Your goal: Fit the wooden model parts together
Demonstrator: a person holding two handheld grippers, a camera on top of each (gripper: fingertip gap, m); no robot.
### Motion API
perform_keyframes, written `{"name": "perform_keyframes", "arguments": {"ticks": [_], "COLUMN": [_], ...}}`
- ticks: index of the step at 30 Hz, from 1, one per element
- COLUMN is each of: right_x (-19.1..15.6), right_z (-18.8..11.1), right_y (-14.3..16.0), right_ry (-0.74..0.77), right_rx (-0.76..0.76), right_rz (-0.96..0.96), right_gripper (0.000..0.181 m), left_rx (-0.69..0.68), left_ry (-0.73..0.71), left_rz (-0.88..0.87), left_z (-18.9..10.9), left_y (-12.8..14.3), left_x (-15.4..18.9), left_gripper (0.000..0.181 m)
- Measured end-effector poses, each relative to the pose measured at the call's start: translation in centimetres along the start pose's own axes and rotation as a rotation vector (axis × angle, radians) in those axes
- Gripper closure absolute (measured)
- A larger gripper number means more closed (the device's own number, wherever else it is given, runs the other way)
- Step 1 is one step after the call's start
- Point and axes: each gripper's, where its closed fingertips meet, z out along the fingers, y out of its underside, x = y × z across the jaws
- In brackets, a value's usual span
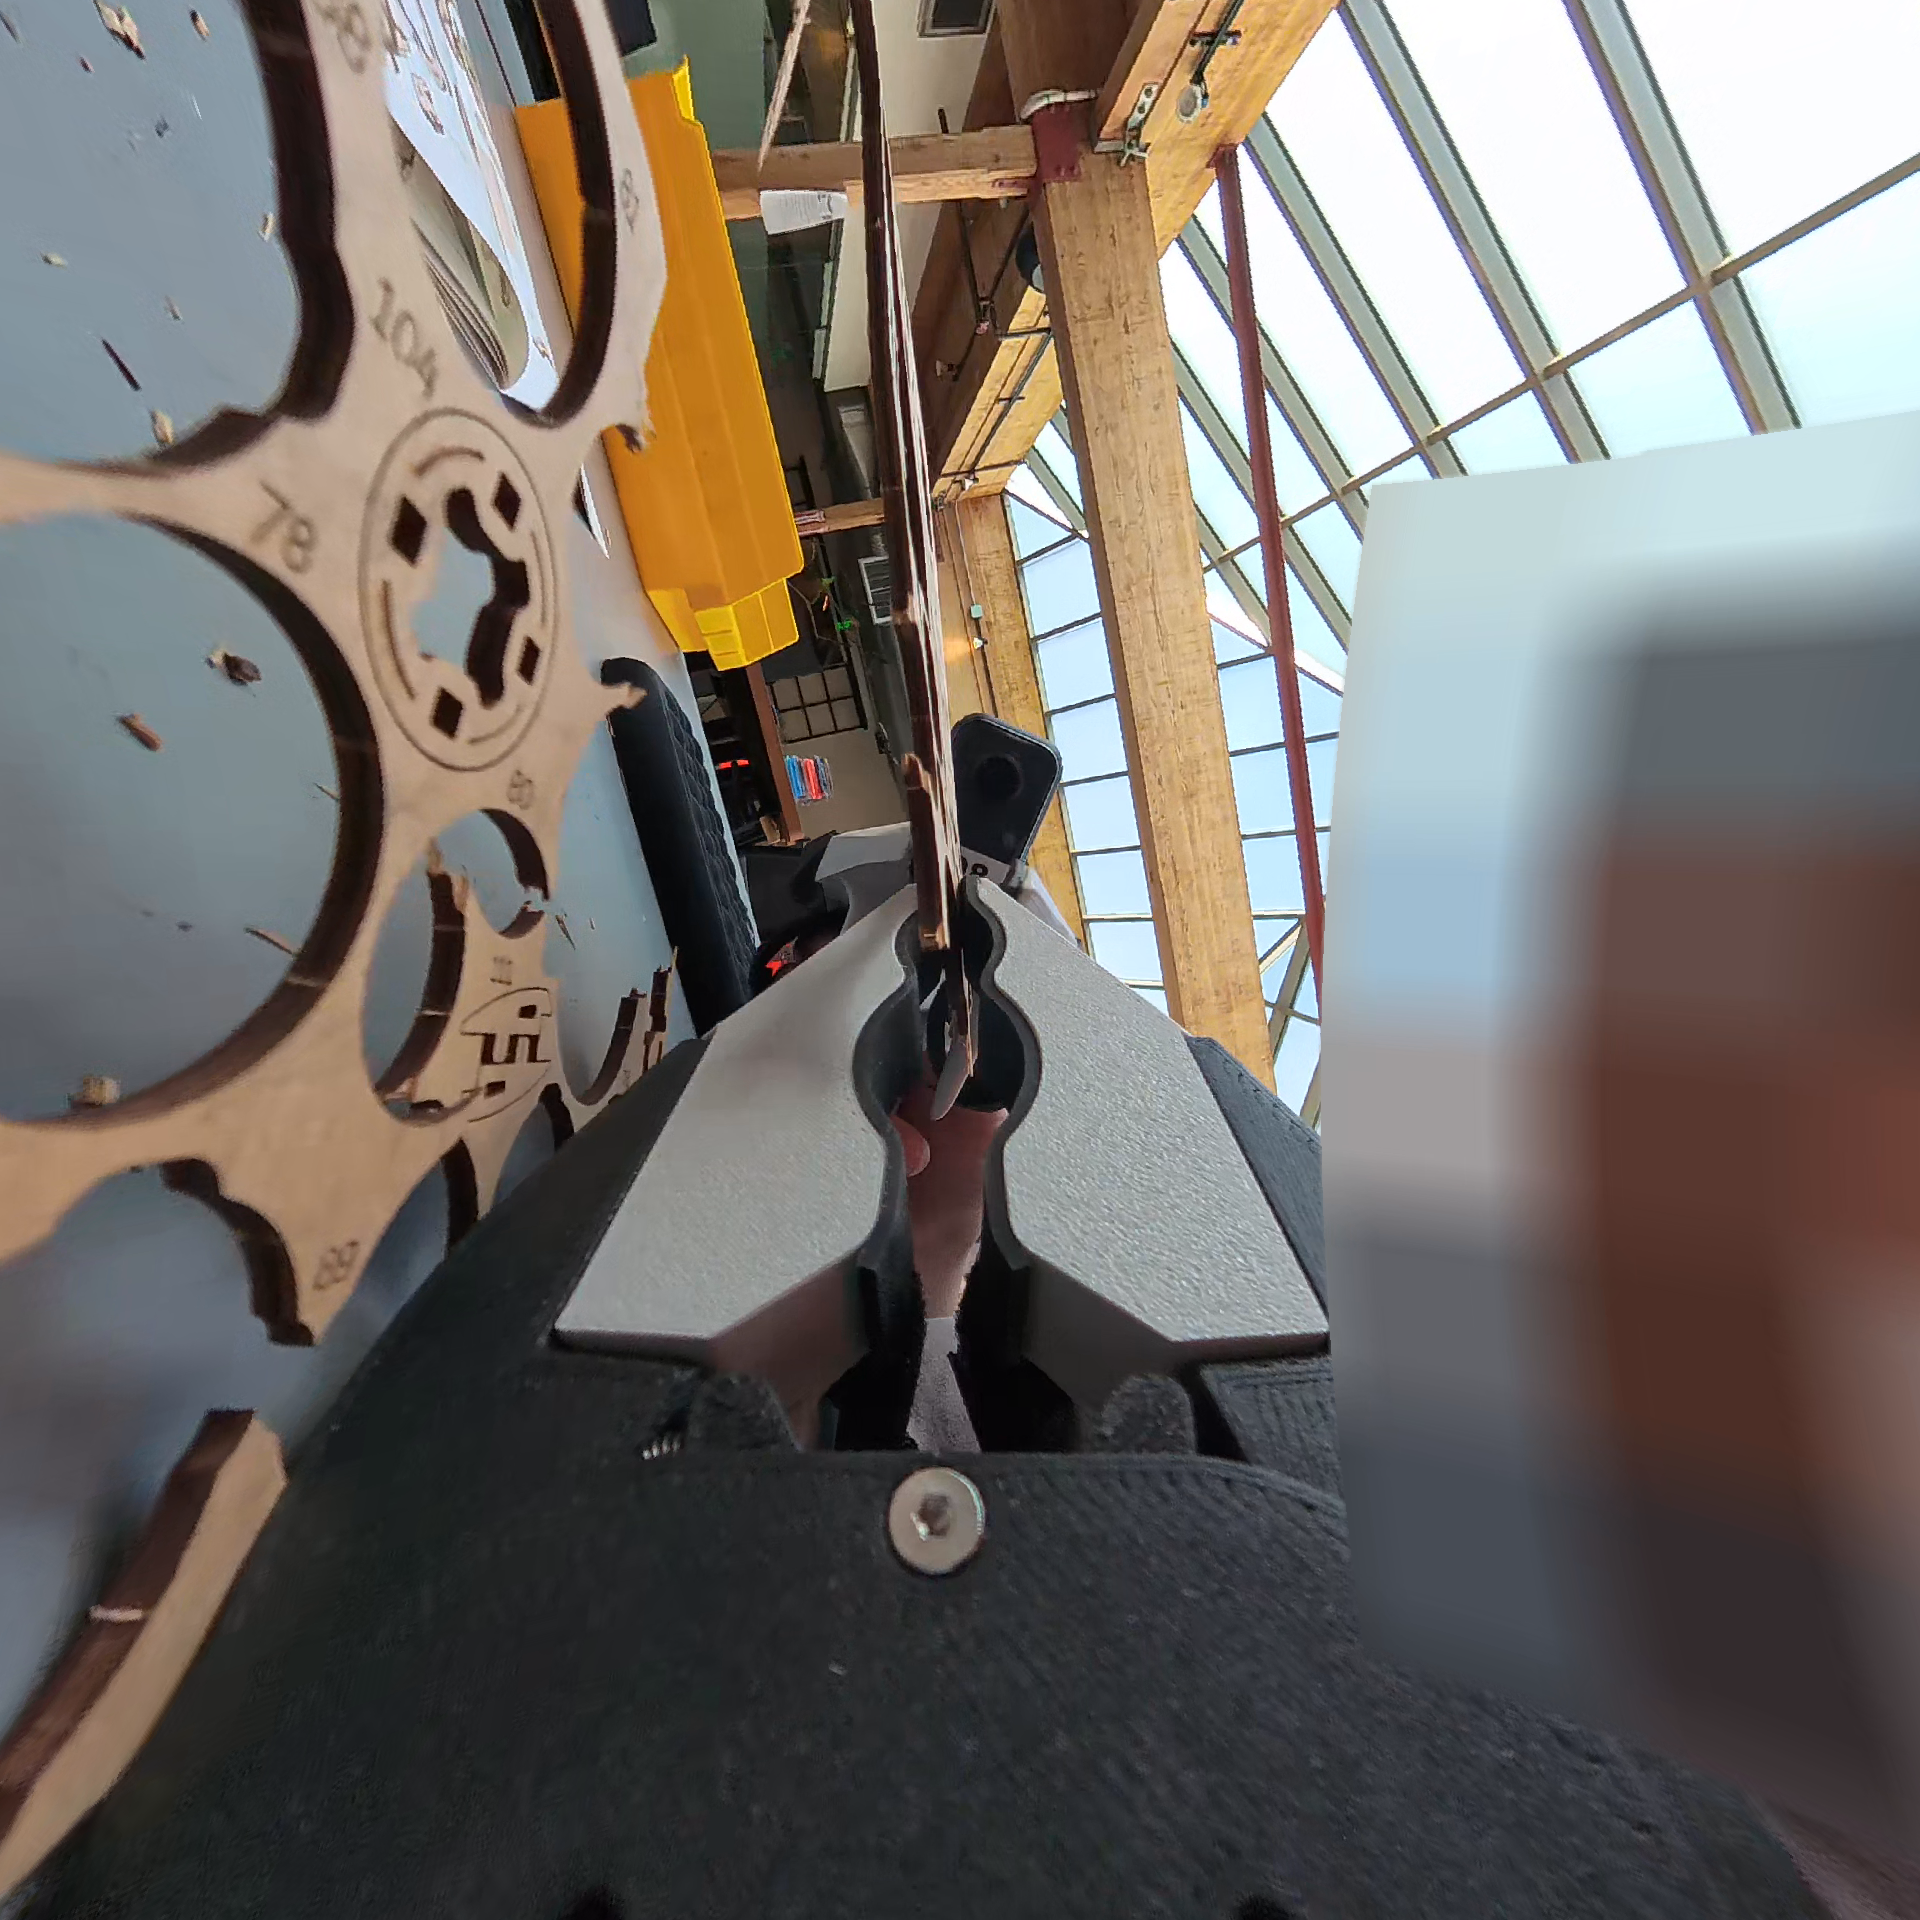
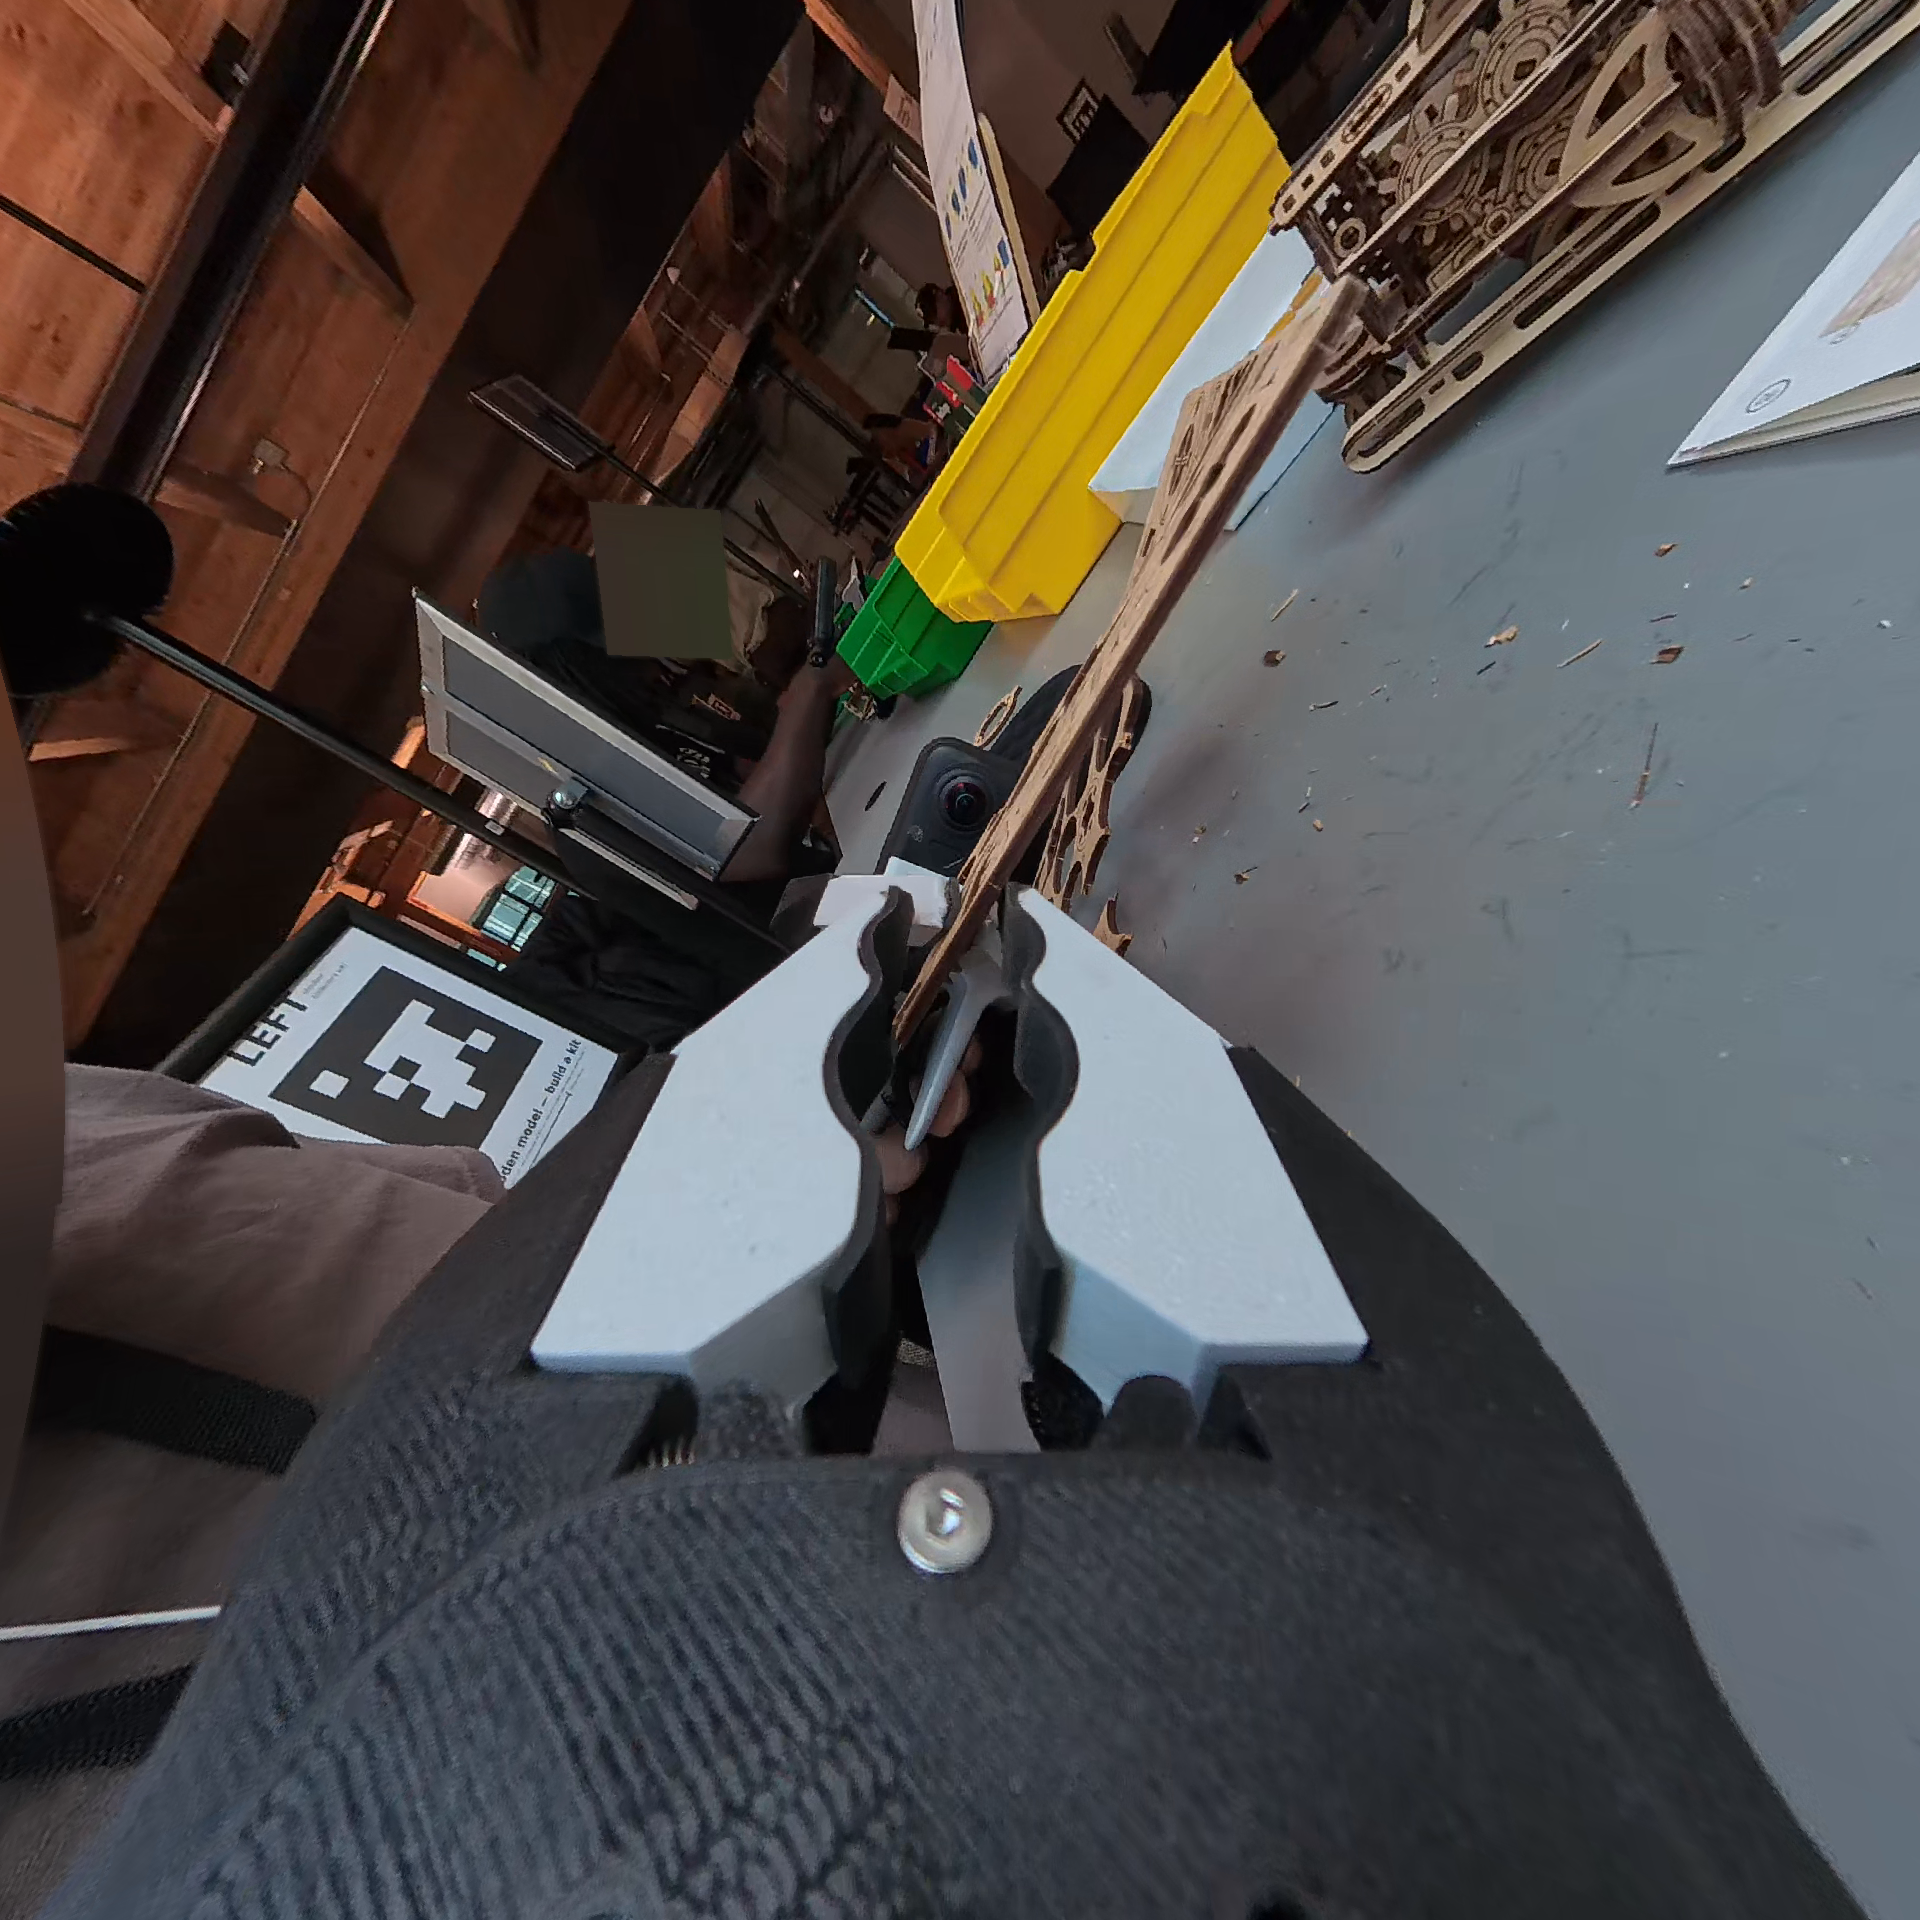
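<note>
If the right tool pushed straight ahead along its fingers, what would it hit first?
Probably the other tool's camera, just beyond the wooden sheet that the right tool grips; depth is unclear.

- My left gripper has two pale grey, grainy fingers with black wavy inner liners, on a black ribbed printed body.
- A silver screw sits in the middle of that body.
- My right gripper looks the same: light grey fingers, black textured housing, one silver screw.
</note>
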Motion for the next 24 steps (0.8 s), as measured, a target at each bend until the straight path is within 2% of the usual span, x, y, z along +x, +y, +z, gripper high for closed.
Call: {"name": "perform_keyframes", "arguments": {"ticks": [6, 16, 24], "right_x": [0.4, 1.2, 1.4], "right_z": [0.2, 0.1, 0.2], "right_y": [-0.1, 0.1, 0.1], "right_ry": [-0.001, -0.099, -0.041], "right_rx": [0.022, 0.093, 0.097], "right_rz": [-0.005, 0.274, 0.181], "right_gripper": [0.171, 0.176, 0.179], "left_rx": [0.01, 0.003, 0.003], "left_ry": [-0.018, -0.076, -0.099], "left_rz": [0.003, 0.034, 0.057], "left_z": [0.1, 0.1, 0.0], "left_y": [-0.2, -0.1, -0.1], "left_x": [-0.3, -1.1, -1.4], "left_gripper": [0.181, 0.181, 0.181]}}
